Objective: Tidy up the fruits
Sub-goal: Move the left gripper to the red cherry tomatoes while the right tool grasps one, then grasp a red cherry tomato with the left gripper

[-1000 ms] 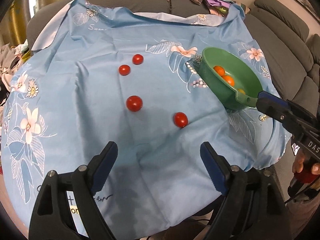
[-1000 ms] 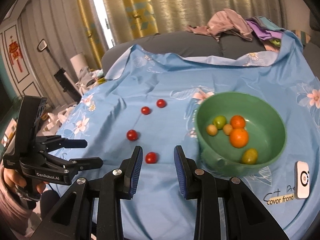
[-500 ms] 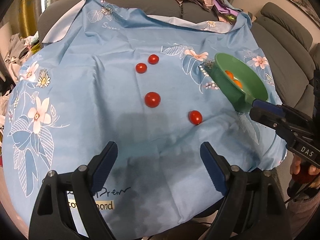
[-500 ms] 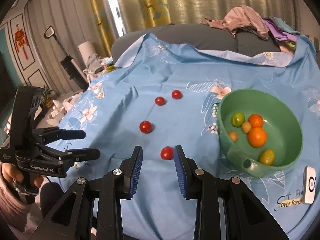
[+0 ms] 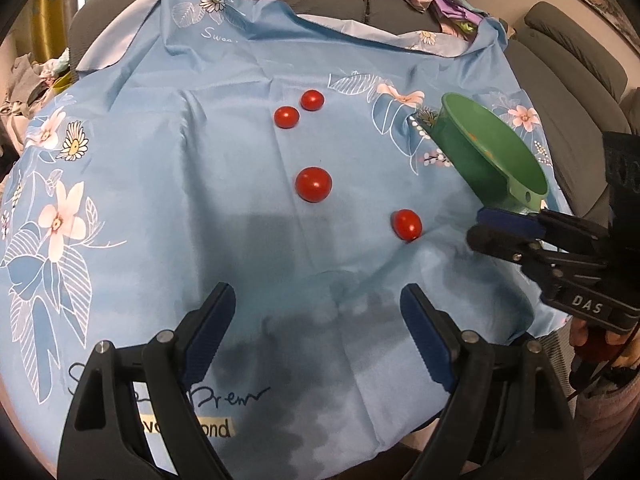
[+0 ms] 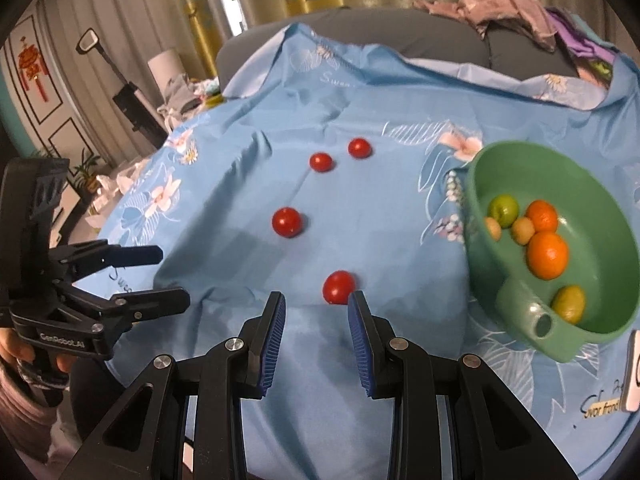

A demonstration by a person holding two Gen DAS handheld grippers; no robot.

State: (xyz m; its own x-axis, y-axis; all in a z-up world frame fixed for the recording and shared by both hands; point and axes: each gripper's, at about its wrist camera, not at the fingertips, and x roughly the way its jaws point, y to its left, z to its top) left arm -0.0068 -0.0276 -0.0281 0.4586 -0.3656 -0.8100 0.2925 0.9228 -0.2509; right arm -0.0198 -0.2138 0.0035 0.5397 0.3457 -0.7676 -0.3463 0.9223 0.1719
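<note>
Four red tomatoes are lying loose on the blue cloth [image 5: 160, 184] covering the tabletop, while the green bowl [image 6: 600, 332] is sitting at the right edge with oranges and small green and tan fruits inside.

The nearest tomato [image 6: 338, 287] is lying just ahead of the right tongs [image 6: 316, 316], a little toward the right-hand pad, apart from both pads. These tongs are standing at a narrow gap, close to as shut as they get, with nothing between them; the tomato looks about as wide as that gap, so they would probably need to widen before closing around it. The tomato is round, so no axis matters; only the straight-ahead line does.

The left tongs [image 5: 316, 324] are standing wide open and empty, over bare cloth. From them, the same tomato [image 5: 406, 224] is lying farther off, ahead and to the right, with the middle tomato [image 5: 313, 184] ahead too. The other two tomatoes [image 5: 286, 117] are sitting well beyond.

So the right hand is the nearer one, and the bowl is lying just to its right.
</note>
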